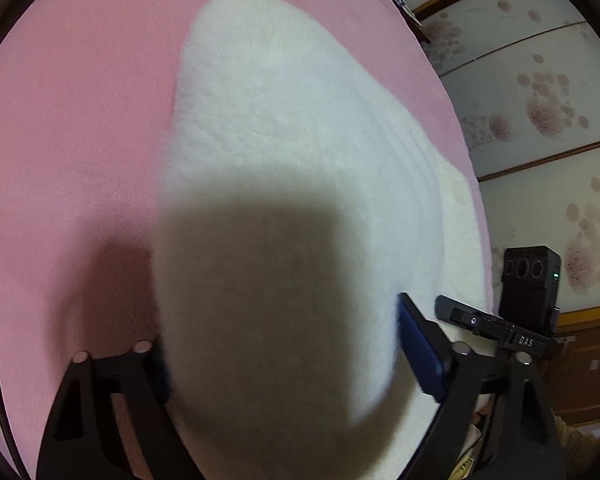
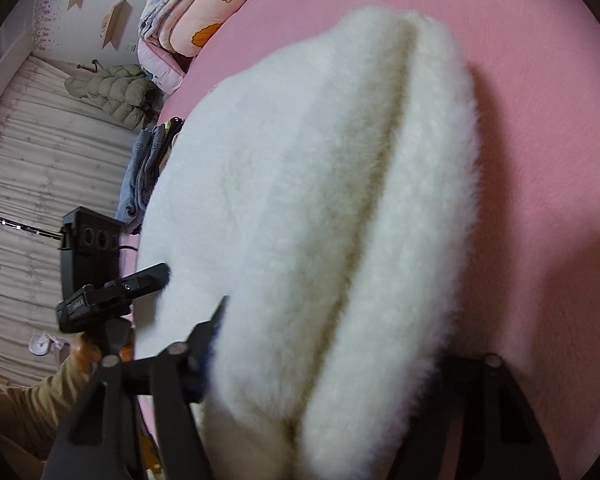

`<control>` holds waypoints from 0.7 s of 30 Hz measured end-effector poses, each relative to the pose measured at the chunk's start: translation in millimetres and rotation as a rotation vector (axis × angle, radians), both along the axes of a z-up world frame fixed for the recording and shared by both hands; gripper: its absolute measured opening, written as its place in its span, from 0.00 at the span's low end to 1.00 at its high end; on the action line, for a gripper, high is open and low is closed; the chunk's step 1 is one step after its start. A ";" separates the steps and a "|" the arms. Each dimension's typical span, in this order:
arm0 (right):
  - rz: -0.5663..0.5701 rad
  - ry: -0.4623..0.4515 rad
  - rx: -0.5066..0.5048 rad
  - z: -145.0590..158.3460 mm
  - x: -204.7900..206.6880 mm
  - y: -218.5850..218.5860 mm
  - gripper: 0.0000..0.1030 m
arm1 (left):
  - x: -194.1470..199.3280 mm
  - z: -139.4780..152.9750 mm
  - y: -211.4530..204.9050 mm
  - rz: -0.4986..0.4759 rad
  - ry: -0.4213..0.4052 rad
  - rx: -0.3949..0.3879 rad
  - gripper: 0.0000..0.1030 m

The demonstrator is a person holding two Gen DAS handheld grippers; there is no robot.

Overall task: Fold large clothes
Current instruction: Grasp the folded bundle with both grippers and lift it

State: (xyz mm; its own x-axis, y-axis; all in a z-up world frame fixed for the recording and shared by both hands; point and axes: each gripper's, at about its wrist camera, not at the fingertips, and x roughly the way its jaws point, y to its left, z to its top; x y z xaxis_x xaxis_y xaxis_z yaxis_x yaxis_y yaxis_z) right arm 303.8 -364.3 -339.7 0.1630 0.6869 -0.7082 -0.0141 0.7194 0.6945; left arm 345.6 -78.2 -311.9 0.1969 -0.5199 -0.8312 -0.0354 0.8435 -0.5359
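A thick white fleece garment (image 1: 284, 120) lies lengthwise on a pink bed sheet (image 1: 72, 140). Its near end bulges up between the fingers of my left gripper (image 1: 280, 322). The blue right pad (image 1: 418, 354) presses its side, and the left pad is sunk into the pile. In the right wrist view the same garment (image 2: 340, 160) shows a long fold down its middle. My right gripper (image 2: 336, 332) is shut on its near end; the right finger is mostly hidden under the fluff. Each gripper appears at the other view's edge: the right one (image 1: 480, 322) and the left one (image 2: 140, 280).
Floral sliding doors (image 1: 540, 100) stand past the bed's right edge. Folded quilts (image 2: 188, 12) sit at the head of the pink sheet (image 2: 540, 120). A puffer jacket (image 2: 116, 92) and jeans (image 2: 144, 172) lie beside the bed. A hand and tan sleeve (image 2: 40, 392) hold the left gripper.
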 end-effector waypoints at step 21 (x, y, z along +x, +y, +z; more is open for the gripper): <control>0.164 -0.026 -0.090 170.5 -106.1 78.4 0.45 | -170.3 183.1 72.6 0.144 0.029 0.098 0.66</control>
